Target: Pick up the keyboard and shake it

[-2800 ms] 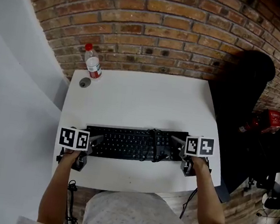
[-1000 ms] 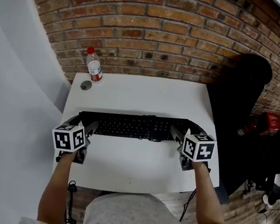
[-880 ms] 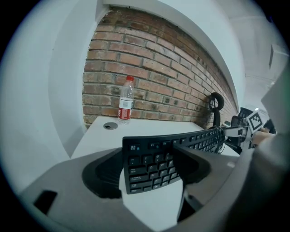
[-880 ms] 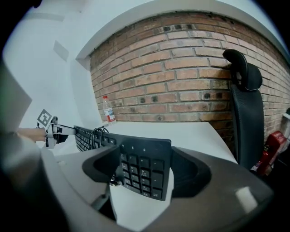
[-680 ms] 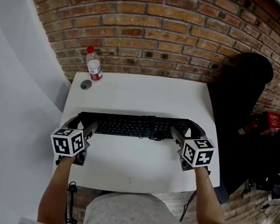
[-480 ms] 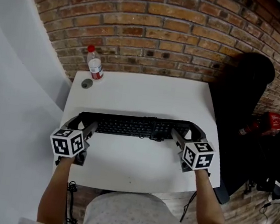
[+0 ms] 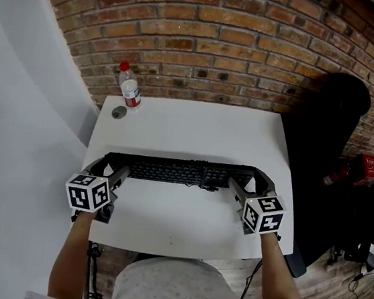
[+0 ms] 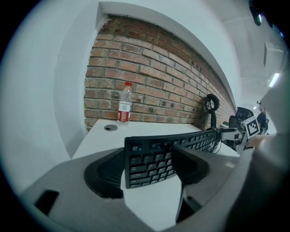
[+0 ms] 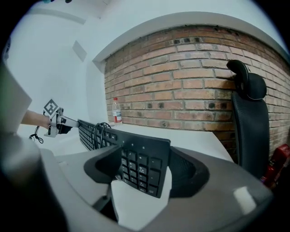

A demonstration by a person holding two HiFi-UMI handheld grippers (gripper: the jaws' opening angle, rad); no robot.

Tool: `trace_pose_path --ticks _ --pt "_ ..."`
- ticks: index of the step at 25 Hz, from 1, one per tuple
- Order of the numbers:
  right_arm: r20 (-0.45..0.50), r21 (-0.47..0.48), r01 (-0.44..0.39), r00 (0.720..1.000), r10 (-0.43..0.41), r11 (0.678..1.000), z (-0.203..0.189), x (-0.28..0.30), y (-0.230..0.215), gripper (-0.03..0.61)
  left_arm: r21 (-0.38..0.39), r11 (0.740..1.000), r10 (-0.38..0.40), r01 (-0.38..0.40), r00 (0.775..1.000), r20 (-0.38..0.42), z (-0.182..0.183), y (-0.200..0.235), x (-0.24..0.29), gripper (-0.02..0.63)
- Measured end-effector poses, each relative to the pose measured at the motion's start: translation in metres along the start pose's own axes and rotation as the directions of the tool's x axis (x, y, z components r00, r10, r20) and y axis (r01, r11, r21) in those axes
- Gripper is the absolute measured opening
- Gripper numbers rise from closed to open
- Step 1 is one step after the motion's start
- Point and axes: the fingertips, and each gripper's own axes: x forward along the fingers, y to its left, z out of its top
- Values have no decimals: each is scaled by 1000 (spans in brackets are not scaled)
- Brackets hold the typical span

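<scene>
Black and long, the keyboard [image 7: 184, 173] hangs between the two grippers, held clear of the white table [image 7: 189, 129] and tipped up on its long edge so the keys face back toward the person. A few seconds ago it lay flat, keys up, close to the near edge of the table. Now it sits higher and farther out over the middle, and over the last half second it has hardly shifted. The left gripper [image 8: 147, 167] has its jaws spread wide and clamped on the keyboard's left end, one pad against the keys and the other behind the back. The right gripper [image 9: 145, 167] grips the number-pad end the same way, its jaws also set wide with the end wedged between the pads. A loop of black cable [image 9: 97, 131] rests on the keys, out past the right jaws toward the middle of the board. Far beyond the left jaws, at the back left corner of the table, stands a clear plastic bottle [image 7: 130, 91] with a red cap and a red label. Just in front of the bottle is a small round hole [image 7: 118, 112] in the table top. Behind the table runs a red brick wall [image 7: 207, 39], and a plain white wall [image 7: 27, 126] closes in the left side. Beyond the right jaws, off the table's right edge, a black office chair [image 7: 325, 128] stands against the bricks, with something red [image 7: 367, 166] low on the floor past it.
</scene>
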Motion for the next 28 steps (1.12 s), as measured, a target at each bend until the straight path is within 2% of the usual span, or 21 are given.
trace_pose_path --ticks 3,12,21,28 --pt "-16 -23 -27 1000 27 999 -2 -3 1 305 7 1000 3 -3 1000 -5 -2 0 -4 308" --pt "-5 -80 -29 1000 29 996 -5 -10 -1 273 1 1000 23 -23 999 23 -9 -5 -11 307" --pt "29 -128 -22 999 26 992 -8 -20 2 270 7 999 43 -43 996 74 -16 -10 -23 307" --pt "14 -177 -30 999 33 984 -14 -29 5 265 -3 997 72 -72 995 67 -26 -16 -32 310"
